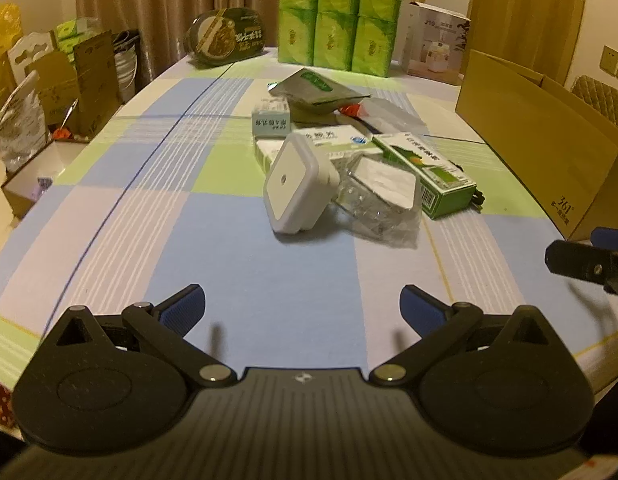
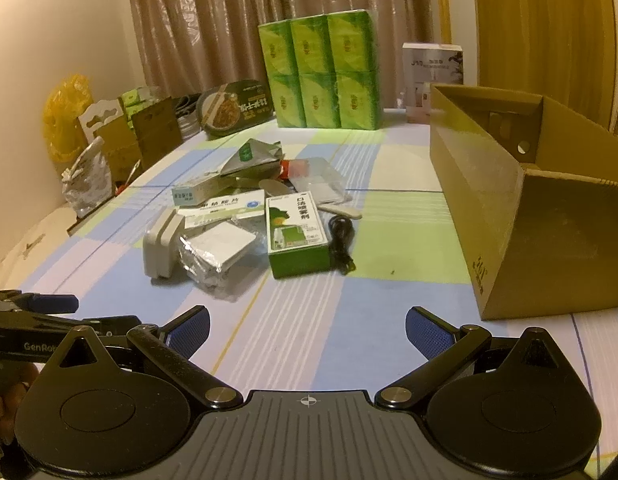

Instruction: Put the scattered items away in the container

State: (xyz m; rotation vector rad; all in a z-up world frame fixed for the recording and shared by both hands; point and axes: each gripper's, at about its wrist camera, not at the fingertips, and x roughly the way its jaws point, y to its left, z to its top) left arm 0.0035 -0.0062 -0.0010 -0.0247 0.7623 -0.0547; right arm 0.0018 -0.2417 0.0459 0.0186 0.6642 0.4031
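Cardboard container (image 2: 529,216) lies tipped on its side at 2 o'clock in the right wrist view, open mouth facing the clutter; probably so items can be slid or dropped in from the side. It looks empty.

Left claw (image 1: 303,306): blue pads spread wide, nothing between them, hovering above the checked tabletop (image 1: 149,208). Right claw (image 2: 307,330): likewise spread, empty, low over the cloth.

Scattered items sit in one loose pile at 12 o'clock from both claws, well apart from the fingers:
- white square plug adapter (image 1: 297,184), tilted on edge, leaning against the pile; nearest to the left claw.
- clear plastic packet (image 1: 383,200) with a white block inside, just beside the adapter.
- green spray box (image 2: 295,232), lying flat, touching the packet.
- black cable (image 2: 341,240) at the box's right edge.
- pale medicine boxes (image 2: 221,208) and a foil pouch (image 2: 253,156) further back, overlapping.

Judgement: no item yet moved; both claws are staged for a first pick. The adapter's upright edge offers the left claw an easy pinch; the green box suits the right, being closest to the container.

Green tissue packs (image 2: 321,72) at the far end look like storage, not clutter.
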